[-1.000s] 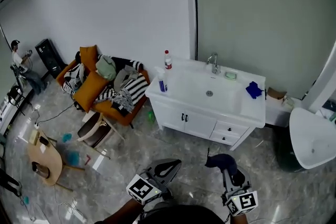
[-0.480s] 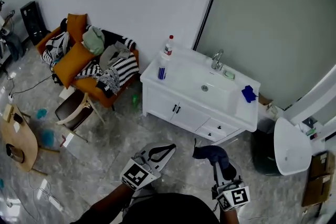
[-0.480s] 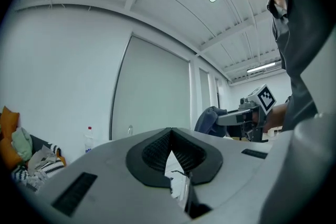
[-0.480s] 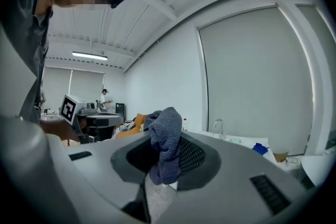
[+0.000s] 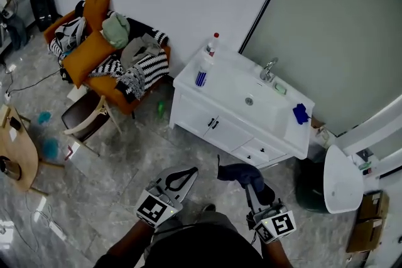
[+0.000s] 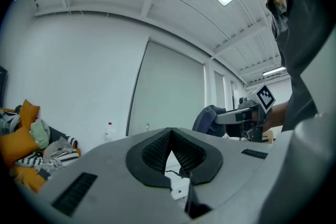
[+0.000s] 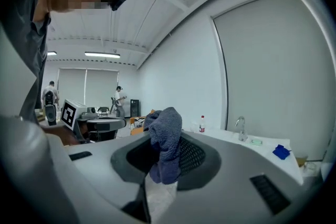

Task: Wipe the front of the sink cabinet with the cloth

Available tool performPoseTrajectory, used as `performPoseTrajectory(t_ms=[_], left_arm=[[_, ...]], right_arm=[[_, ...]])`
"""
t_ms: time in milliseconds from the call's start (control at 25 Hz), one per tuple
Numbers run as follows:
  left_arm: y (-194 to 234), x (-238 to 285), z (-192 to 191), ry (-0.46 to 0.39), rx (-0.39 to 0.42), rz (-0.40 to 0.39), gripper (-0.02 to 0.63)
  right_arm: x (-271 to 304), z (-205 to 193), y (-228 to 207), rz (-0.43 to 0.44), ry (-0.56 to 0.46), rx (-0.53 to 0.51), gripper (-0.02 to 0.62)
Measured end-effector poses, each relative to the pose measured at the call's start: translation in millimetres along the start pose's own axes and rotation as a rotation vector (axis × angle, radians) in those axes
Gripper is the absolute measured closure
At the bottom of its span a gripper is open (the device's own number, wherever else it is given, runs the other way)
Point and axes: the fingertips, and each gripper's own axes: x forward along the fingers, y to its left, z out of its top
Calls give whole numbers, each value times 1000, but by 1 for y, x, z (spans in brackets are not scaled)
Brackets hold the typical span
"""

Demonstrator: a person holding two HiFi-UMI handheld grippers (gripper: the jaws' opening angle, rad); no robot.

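Right gripper point(image 5: 250, 186): jaws clamped on the dark blue cloth point(image 5: 237, 172), which bunches up over their tips; left gripper point(image 5: 182, 176): jaws pressed together at the tips, nothing between them; both are held side by side, apart, above the grey marbled floor point(image 5: 144, 154); the cloth hangs in the air short of the white sink cabinet point(image 5: 217, 130) and does not touch its front, which shows two doors with dark handles and drawers beside them; the cabinet top carries a tap point(image 5: 269, 68) at its back edge, a red-capped bottle point(image 5: 213, 44) at its back corner on the head view's left, a spray bottle point(image 5: 201, 72) along that same end, and a small blue item point(image 5: 300, 113) near the opposite end; an orange sofa point(image 5: 94, 50) heaped with clothes stands against the wall beyond the bottle end; a chair point(image 5: 88, 119) stands in front of the sofa.
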Motion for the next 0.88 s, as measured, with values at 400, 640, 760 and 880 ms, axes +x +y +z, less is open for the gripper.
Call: performPoseTrajectory(t_ms=[400, 640, 760, 880], left_arm=[[25, 18, 2, 80, 32, 129, 601], [14, 86, -2, 147, 96, 92, 601], [18, 124, -3, 179, 119, 108, 601], [23, 156, -9, 197, 104, 122, 601]], right_arm=[[37, -7, -36, 96, -11, 35, 514], [45, -20, -94, 108, -33, 96, 514], [54, -30, -134, 98, -37, 140, 514], [67, -41, -162, 112, -41, 167, 514]])
